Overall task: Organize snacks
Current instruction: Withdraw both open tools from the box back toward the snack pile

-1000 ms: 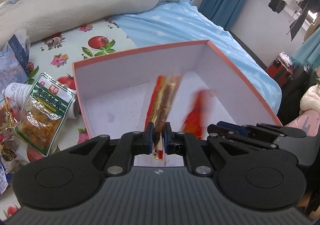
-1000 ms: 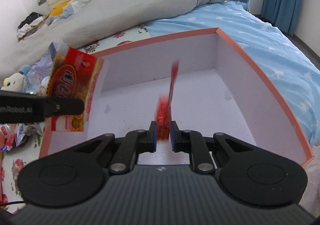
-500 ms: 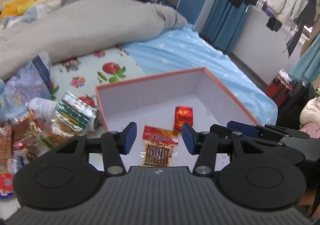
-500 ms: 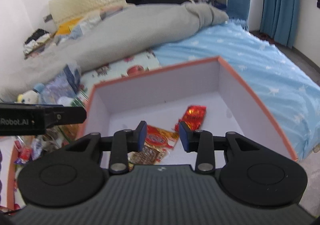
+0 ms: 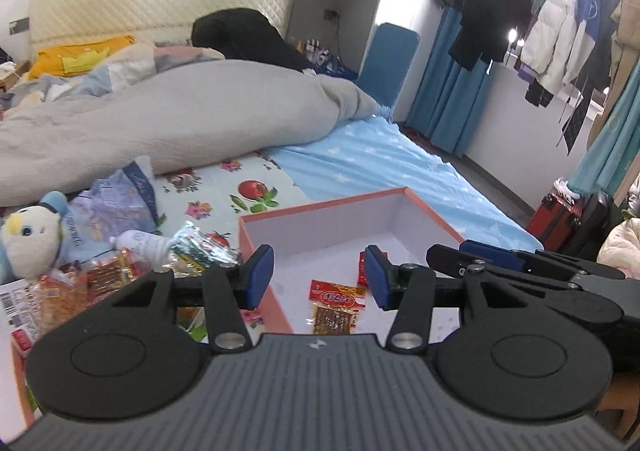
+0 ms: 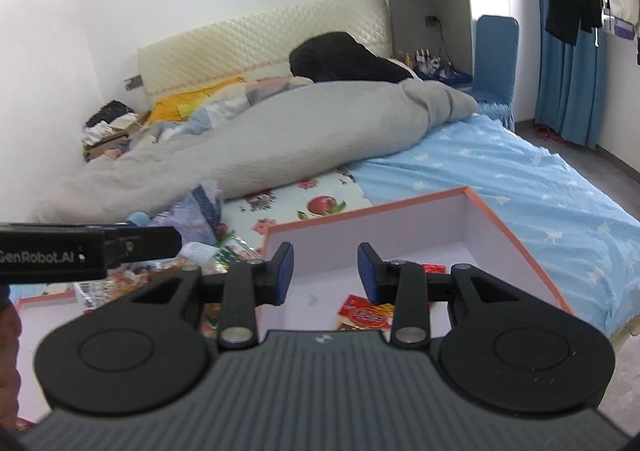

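Observation:
An orange-rimmed white box (image 5: 340, 207) (image 6: 516, 243) sits on the bed. Inside lie a red-topped snack packet (image 5: 335, 309) (image 6: 364, 315) and a small red packet (image 5: 361, 271) (image 6: 434, 268). My left gripper (image 5: 316, 278) is open and empty, raised above the box's near left corner. My right gripper (image 6: 325, 271) is open and empty, raised above the box. A pile of loose snack packets (image 5: 100, 275) (image 6: 216, 251) lies left of the box. The right gripper shows in the left wrist view (image 5: 520, 263), and the left gripper's body in the right wrist view (image 6: 80, 251).
A plush toy (image 5: 30, 239), a white bottle (image 5: 140, 241) and a blue bag (image 5: 116, 199) lie by the snack pile on a fruit-print sheet (image 5: 248, 191). A grey duvet (image 5: 180, 119) lies behind. A red suitcase (image 5: 560, 219) stands on the floor at right.
Both grippers opened and let their packets drop into the box. Both then lifted up and back, so more of the room shows.

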A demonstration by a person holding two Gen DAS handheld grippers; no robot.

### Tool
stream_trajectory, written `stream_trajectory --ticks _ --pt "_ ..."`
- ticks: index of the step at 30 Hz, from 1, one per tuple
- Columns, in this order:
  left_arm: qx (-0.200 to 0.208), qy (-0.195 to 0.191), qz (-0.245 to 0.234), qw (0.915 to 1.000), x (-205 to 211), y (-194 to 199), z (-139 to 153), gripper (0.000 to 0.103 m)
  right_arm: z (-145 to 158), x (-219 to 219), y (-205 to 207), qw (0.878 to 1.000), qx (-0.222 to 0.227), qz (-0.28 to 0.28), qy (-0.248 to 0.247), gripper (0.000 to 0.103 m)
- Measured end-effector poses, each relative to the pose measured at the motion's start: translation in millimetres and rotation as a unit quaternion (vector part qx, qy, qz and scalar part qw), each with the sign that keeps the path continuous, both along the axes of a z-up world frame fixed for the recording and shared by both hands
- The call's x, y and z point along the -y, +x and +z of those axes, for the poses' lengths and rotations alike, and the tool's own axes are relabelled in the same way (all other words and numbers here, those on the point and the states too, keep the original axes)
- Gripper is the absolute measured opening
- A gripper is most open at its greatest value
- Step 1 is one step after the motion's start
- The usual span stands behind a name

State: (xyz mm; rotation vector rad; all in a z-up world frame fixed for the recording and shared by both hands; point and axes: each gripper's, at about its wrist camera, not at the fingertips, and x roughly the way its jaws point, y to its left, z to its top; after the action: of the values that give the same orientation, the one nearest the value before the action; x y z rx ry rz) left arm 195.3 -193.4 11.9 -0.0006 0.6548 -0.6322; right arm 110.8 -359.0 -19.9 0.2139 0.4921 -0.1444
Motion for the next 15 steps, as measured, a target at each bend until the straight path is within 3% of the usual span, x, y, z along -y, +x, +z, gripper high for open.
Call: stream_trajectory --ticks 15 --pt "0.025 -0.019 0.052 0.9982 -94 -67 10 0.056 10 -70 -31 0.998 0.032 0.053 -0.009 0.038"
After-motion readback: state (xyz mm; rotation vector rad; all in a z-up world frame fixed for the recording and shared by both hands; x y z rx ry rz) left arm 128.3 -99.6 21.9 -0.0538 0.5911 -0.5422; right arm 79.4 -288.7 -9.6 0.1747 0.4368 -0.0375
